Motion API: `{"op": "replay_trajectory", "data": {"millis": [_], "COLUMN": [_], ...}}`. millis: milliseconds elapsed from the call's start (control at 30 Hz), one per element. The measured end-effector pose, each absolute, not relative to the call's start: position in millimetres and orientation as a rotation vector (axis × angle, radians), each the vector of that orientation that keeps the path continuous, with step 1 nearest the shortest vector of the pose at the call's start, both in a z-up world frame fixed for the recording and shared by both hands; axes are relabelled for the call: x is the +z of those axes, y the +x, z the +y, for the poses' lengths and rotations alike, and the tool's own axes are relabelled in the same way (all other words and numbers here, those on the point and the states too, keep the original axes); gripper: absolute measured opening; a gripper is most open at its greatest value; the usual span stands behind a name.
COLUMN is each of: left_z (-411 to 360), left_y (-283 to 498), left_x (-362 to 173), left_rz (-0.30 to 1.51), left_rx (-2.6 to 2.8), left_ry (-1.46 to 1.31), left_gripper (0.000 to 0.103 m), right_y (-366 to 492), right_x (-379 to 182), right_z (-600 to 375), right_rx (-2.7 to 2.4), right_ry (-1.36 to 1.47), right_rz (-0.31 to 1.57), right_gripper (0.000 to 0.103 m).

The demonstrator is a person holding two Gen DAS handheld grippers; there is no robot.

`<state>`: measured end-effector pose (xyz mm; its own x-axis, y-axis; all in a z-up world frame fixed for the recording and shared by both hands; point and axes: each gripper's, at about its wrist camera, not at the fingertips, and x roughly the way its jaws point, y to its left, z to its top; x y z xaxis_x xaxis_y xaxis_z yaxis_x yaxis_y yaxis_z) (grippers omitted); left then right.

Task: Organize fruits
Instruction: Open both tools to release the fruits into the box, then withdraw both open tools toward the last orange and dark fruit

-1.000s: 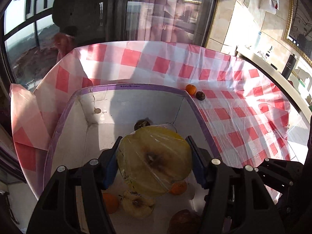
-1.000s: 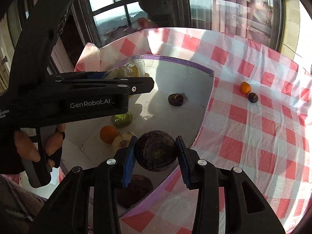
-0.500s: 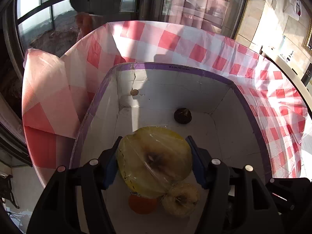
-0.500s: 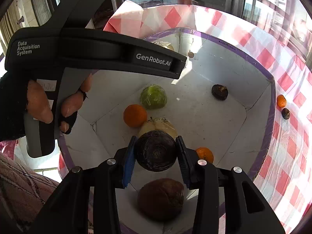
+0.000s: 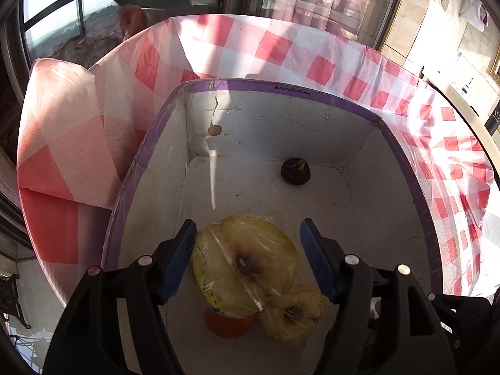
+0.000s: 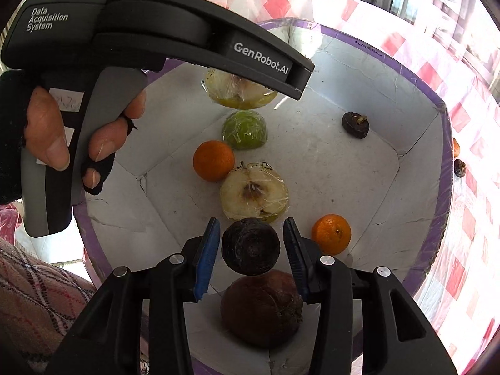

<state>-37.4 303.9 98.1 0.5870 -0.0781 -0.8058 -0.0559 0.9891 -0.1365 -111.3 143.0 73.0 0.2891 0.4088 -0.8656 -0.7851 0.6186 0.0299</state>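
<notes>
Whereas both tongs pinched their loads half a second ago, the left gripper (image 5: 248, 259) and right gripper (image 6: 250, 253) now stand spread, releasing the wrapped apple half (image 5: 243, 265) and dark round fruit (image 6: 250, 245) inside the box (image 6: 418, 72), completing two placements.

We count two grippers: the left gripper (image 5: 248, 257) and the right gripper (image 6: 251, 257). One white box (image 6: 368, 187) holds two oranges (image 6: 213, 160) (image 6: 331, 233), two wrapped yellow apple halves (image 6: 253, 194) (image 6: 240, 92), one wrapped green half (image 6: 244, 129), three dark fruits (image 6: 355, 124) (image 6: 250, 246) (image 6: 262, 307). One checkered cloth (image 5: 281, 47) lies underneath.
</notes>
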Motion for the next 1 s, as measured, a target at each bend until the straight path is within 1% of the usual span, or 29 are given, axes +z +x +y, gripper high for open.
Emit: {"op": "replay_trajectory", "data": {"millis": [33,100,133,200,400,633,767,833,1000], "left_z": [304.6,307.5,308.5,310.6,314.7,319.6,315.8,309.6,284.7], "left_y": [-38.2,-39.7,-40.2,-40.0,-42.4,-50.7,-54.0,-54.8,-51.9], "left_x": [99.0,101.0,101.4,101.9,105.7,112.6,116.3,119.2,132.6], "left_rz": [0.937,0.924,0.921,0.917,0.892,0.855,0.851,0.850,0.830], "left_rx": [-0.009,-0.001,0.002,0.013,0.031,0.059,0.086,0.093,0.097], "left_ry": [-0.159,-0.168,-0.175,-0.181,-0.200,-0.222,-0.204,-0.173,-0.083], "left_gripper": [0.078,0.089,0.091,0.094,0.100,0.100,0.101,0.101,0.101], "right_y": [-110.6,-109.9,-110.1,-109.8,-110.2,-120.5,-122.3,-122.0,-109.0], "right_x": [73.8,76.6,77.8,78.4,79.4,88.5,92.8,97.3,114.9], "right_z": [142.3,141.1,141.0,140.8,139.1,133.1,126.9,120.5,82.5], "right_rx": [0.829,0.827,0.828,0.827,0.835,0.856,0.875,0.875,0.856], "right_ry": [-0.438,-0.421,-0.416,-0.412,-0.394,-0.355,-0.322,-0.294,-0.106], "right_rz": [0.984,0.972,0.964,0.956,0.946,0.921,0.902,0.884,0.830], "right_gripper": [0.053,0.062,0.066,0.067,0.070,0.075,0.075,0.081,0.081]}}
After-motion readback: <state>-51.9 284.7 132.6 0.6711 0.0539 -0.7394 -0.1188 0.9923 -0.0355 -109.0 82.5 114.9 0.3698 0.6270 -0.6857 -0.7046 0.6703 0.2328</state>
